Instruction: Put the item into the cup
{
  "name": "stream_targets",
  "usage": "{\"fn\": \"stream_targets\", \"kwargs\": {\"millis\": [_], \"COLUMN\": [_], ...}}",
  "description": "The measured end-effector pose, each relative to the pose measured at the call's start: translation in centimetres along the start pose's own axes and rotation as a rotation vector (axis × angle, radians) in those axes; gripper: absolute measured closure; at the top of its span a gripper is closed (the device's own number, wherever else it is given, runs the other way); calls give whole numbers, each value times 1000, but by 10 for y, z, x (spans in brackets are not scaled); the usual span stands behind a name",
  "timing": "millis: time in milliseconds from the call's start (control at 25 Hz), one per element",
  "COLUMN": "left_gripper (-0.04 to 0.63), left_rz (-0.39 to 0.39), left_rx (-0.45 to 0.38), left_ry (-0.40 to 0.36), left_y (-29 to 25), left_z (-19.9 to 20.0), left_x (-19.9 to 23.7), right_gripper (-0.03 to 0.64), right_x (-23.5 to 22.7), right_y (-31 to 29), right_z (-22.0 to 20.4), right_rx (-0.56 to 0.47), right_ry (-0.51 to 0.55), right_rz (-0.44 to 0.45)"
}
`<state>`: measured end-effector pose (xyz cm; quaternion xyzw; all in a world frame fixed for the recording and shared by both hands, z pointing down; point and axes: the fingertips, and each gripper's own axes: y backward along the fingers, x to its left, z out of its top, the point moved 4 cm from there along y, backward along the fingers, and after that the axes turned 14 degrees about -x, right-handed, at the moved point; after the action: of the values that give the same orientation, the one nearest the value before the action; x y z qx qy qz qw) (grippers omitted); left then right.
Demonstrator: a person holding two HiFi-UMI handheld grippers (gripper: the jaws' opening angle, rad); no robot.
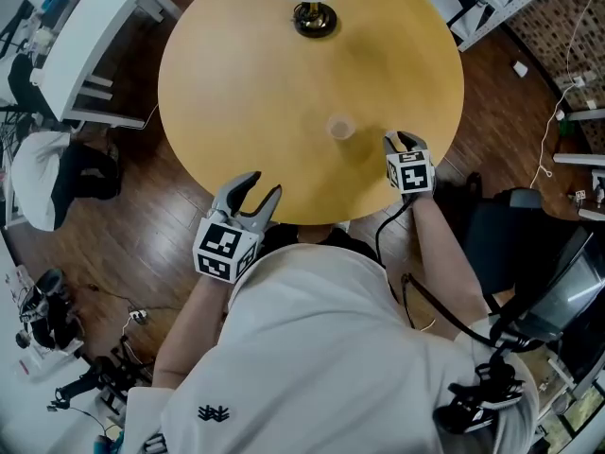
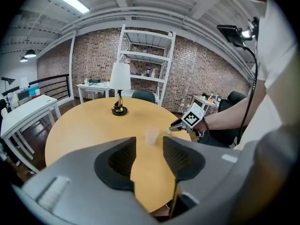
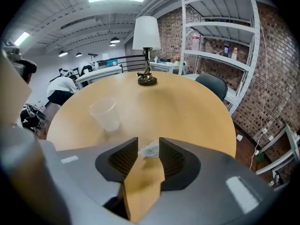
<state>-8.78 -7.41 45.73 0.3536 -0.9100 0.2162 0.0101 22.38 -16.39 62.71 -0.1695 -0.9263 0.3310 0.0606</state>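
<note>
A clear plastic cup [image 1: 340, 128] stands upright on the round wooden table [image 1: 236, 83], left of my right gripper [image 1: 402, 140]. In the right gripper view the cup [image 3: 105, 114] is ahead and to the left. A small crumpled clear item [image 3: 150, 149] lies on the table between the tips of my right gripper [image 3: 147, 141], whose jaws stand apart and do not visibly press on it. My left gripper [image 1: 257, 185] hangs over the table's near edge, open with nothing between its fingers. From the left gripper view the cup [image 2: 151, 136] stands just beyond my left gripper [image 2: 149, 143].
A table lamp with a white shade stands on its dark base [image 1: 314, 17] at the far side of the table. A white desk [image 1: 95, 26] is at the left, white shelving [image 3: 220, 41] and a dark chair [image 3: 213, 86] behind the table.
</note>
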Motion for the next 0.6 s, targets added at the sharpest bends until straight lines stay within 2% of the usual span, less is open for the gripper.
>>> {"fn": "stream_targets", "kwargs": {"millis": [80, 280, 600], "left_gripper": [433, 433, 433], "left_rz": [6, 16, 17], "left_rx": [6, 15, 21], "left_ry": [7, 7, 17], "left_y": [6, 6, 16], "left_z": [-6, 6, -2], "left_x": [19, 11, 34], "right_gripper": [472, 495, 554], "right_x": [7, -14, -9], "right_y": [-20, -17, -28], "right_z": [-5, -16, -25], "right_rx": [27, 67, 88], "right_ry": [19, 55, 60], "right_rz": [-9, -29, -72]}}
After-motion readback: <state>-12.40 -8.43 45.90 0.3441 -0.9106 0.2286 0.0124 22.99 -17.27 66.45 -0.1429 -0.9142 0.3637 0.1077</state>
